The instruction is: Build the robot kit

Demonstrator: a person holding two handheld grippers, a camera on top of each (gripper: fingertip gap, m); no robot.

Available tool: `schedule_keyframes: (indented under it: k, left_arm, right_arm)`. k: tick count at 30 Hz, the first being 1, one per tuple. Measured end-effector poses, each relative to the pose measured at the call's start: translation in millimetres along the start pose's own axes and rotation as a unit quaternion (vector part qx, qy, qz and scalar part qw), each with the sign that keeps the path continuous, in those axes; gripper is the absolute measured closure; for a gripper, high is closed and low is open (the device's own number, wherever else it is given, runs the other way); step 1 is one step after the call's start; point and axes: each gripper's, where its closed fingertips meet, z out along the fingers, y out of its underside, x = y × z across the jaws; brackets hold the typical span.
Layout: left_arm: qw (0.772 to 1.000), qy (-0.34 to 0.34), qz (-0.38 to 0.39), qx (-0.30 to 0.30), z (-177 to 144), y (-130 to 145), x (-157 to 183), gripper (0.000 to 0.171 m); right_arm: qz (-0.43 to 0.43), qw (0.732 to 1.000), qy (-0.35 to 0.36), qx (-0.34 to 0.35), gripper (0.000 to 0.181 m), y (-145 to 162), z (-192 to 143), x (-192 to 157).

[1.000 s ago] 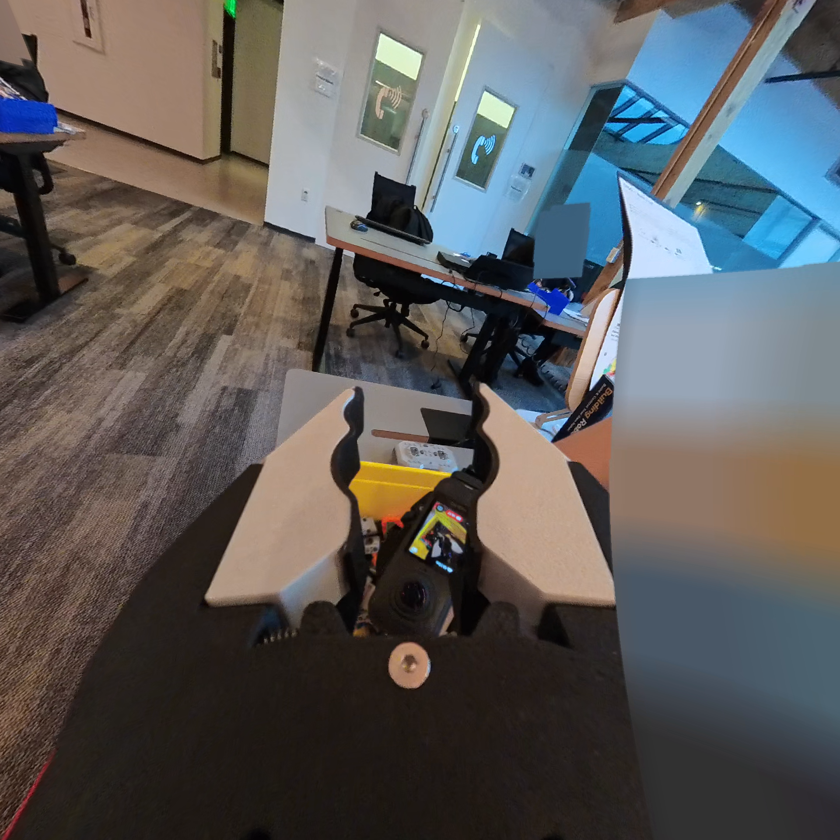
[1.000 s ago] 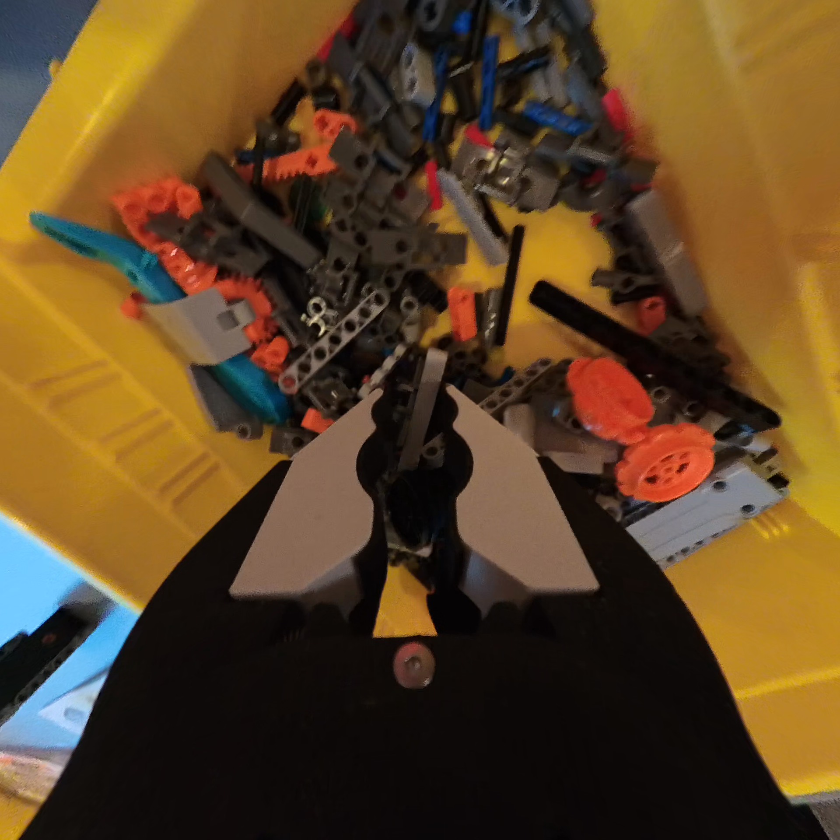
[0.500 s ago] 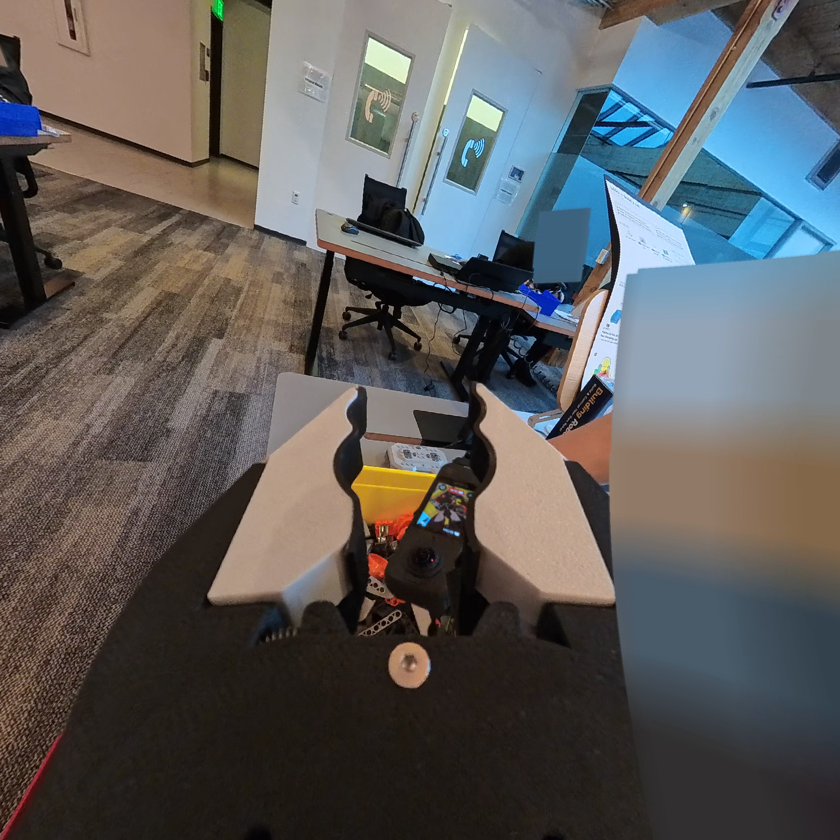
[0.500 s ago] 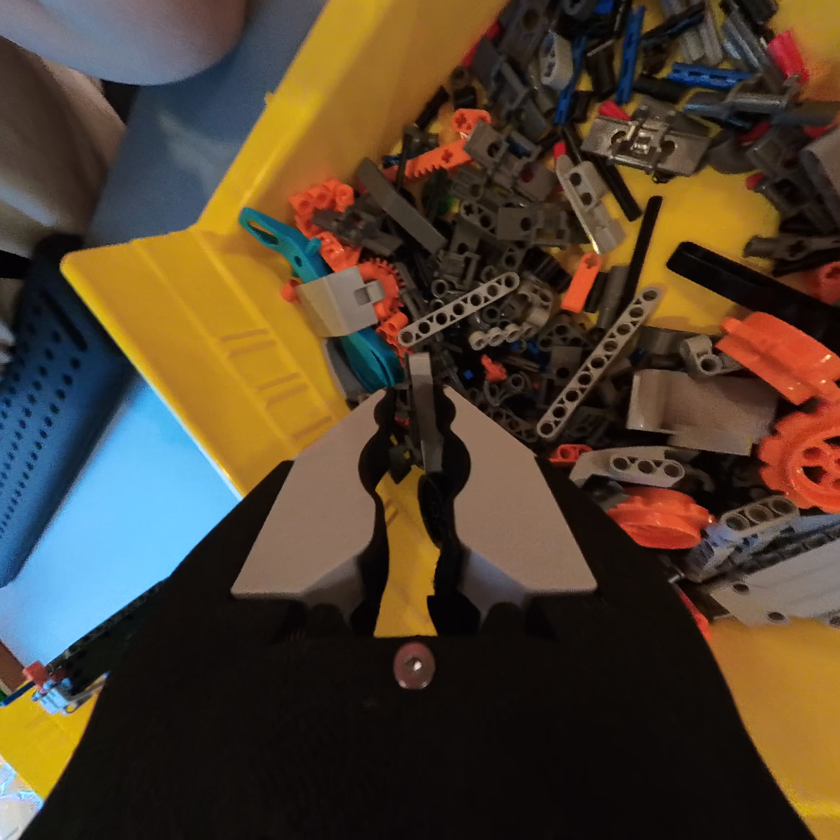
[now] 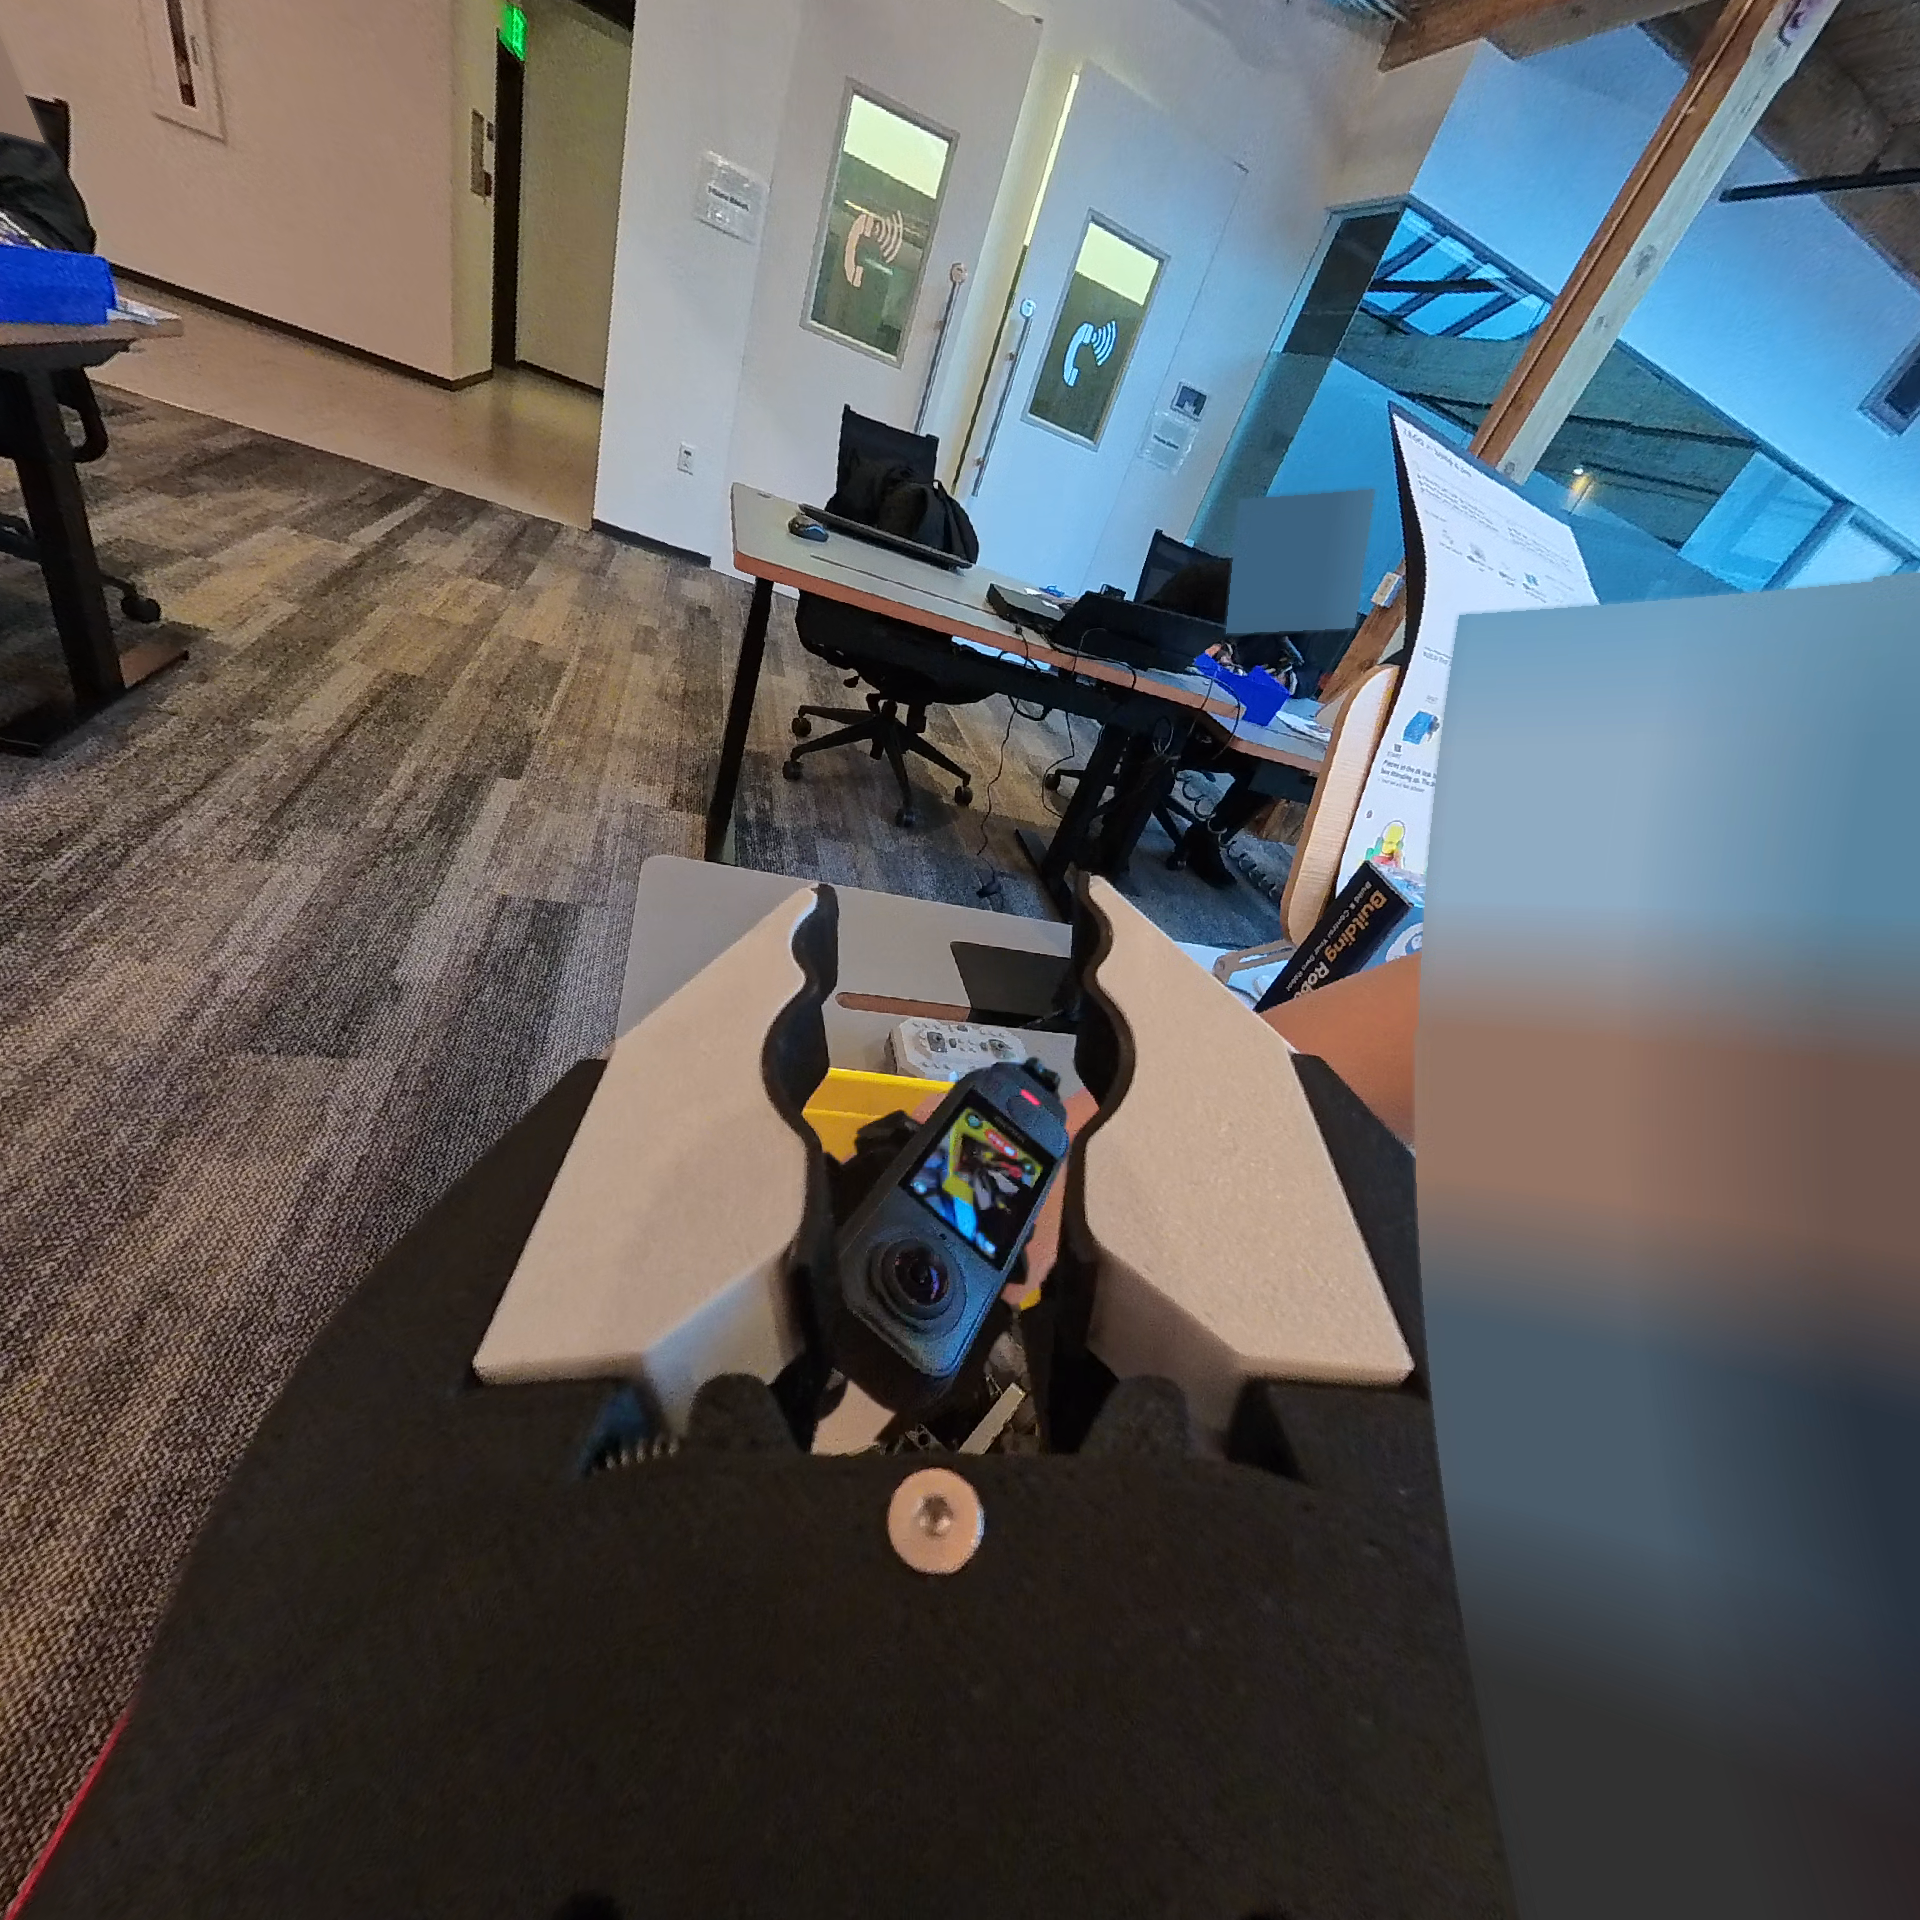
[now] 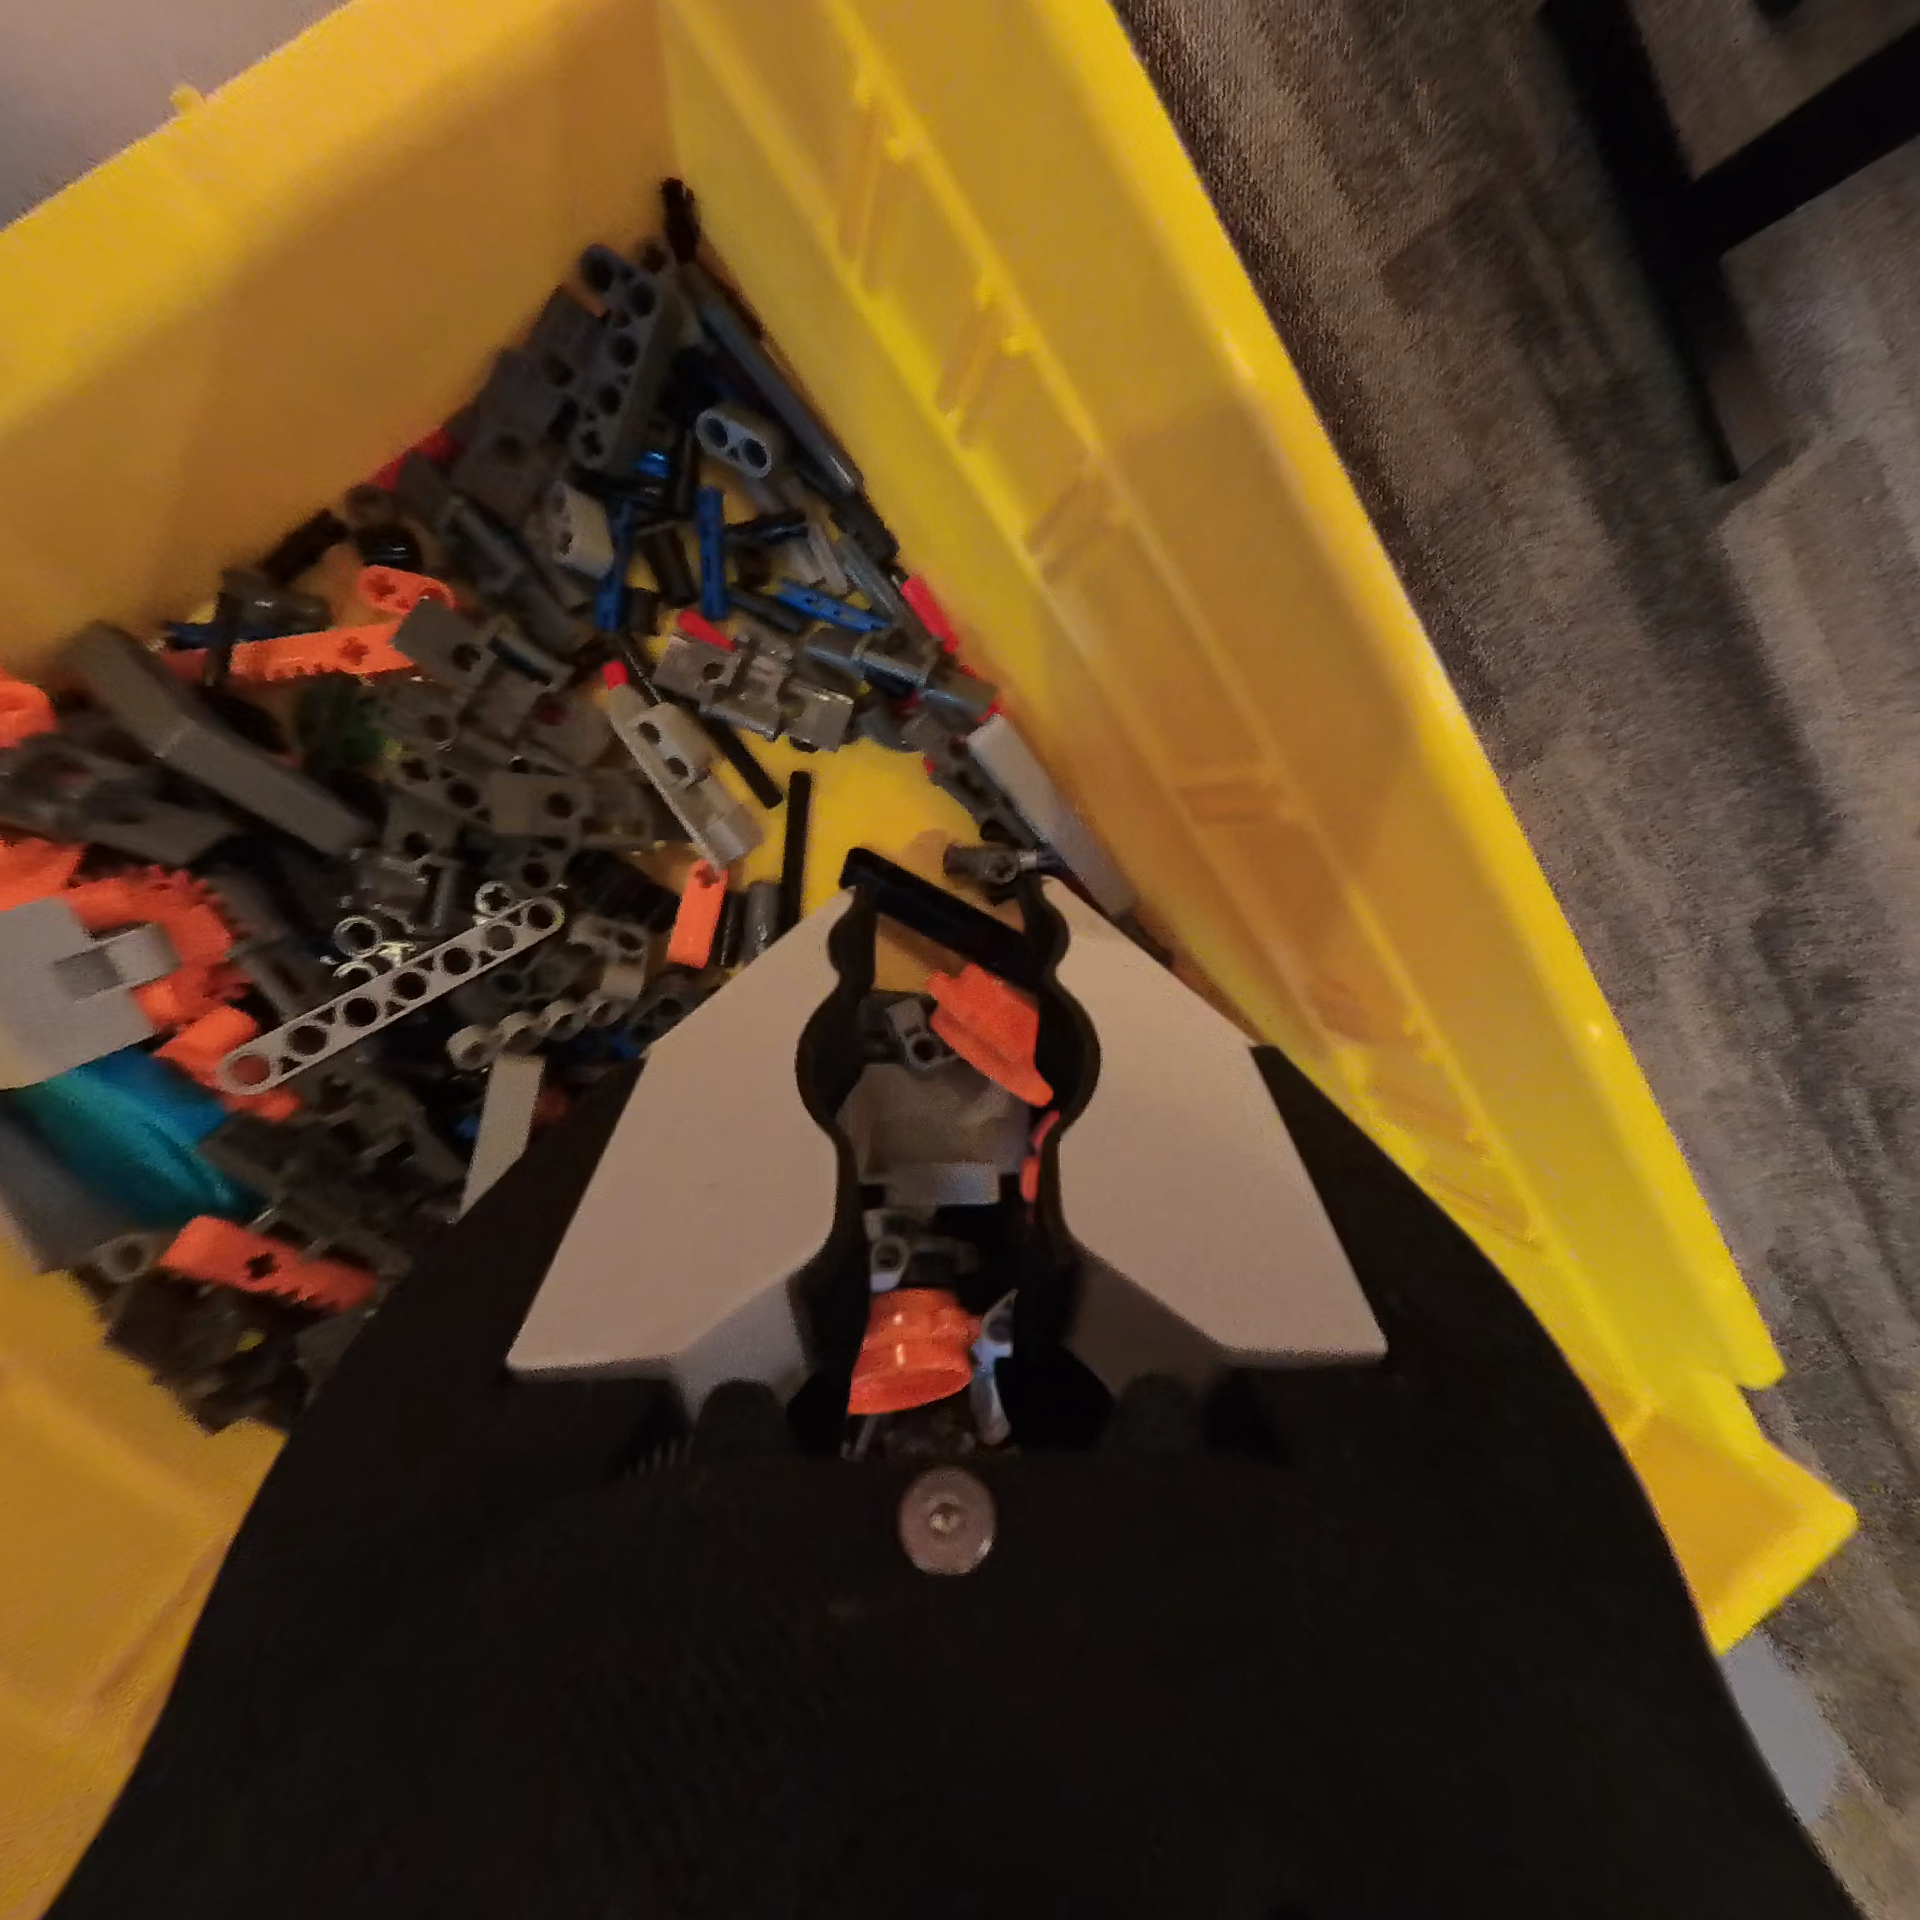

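Yellow bin (image 6: 1091,520) long axis diagonal; right tool (image 6: 948,894) spread above bricks (image 6: 499,790); left tool (image 5: 951,914) spread.

- Long counter (image 5: 883,582): landmark for the rest; no writing on it.
- Two glass door panels behind the counter, left (image 5: 878,223) and right (image 5: 1096,332): each bears a telephone-handset symbol with sound waves.
- White wall plaque (image 5: 730,197), left of those panels: print too small to read.
- Green lit sign (image 5: 512,19), far left above the counter, over a doorway.
- White poster board (image 5: 1486,540), right of the counter: small printed lines and pictures.
- Dark box (image 5: 1335,951), nearer than the counter: orange lettering.
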Motion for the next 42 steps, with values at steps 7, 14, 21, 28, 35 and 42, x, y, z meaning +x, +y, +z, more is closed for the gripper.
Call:
schedule_keyframes:
  k: [7,14,21,28,35,42]
  left_arm:
    - [1.000,0.004,0.001,-0.001,1.0,0.2,2.2,0.128]
    - [1.000,0.008,0.004,-0.009,3.2,3.0,4.8,0.129]
    - [1.000,0.008,0.000,-0.005,1.9,1.7,3.1,0.129]
    - [1.000,0.005,0.002,0.016,-2.4,-5.4,3.1,0.132]
    - [1.000,0.009,0.000,0.005,0.3,-1.8,4.1,0.131]
    - [1.000,0.009,0.000,0.004,0.1,-1.7,4.2,0.131]
  right_arm:
    - [-0.029,0.999,-0.013,0.010,0.141,-1.0,17.7,8.4]
    - [0.024,0.997,-0.074,-0.010,0.151,3.9,12.7,0.8]
    - [0.013,0.995,-0.103,0.001,0.155,4.4,2.6,-12.0]
    - [0.018,0.991,-0.122,0.046,0.125,-26.0,25.9,-26.9]
    - [0.015,0.987,-0.162,0.005,0.174,-7.8,18.0,-50.5]
    - [0.047,0.985,-0.165,0.014,0.163,1.2,2.8,-49.5]
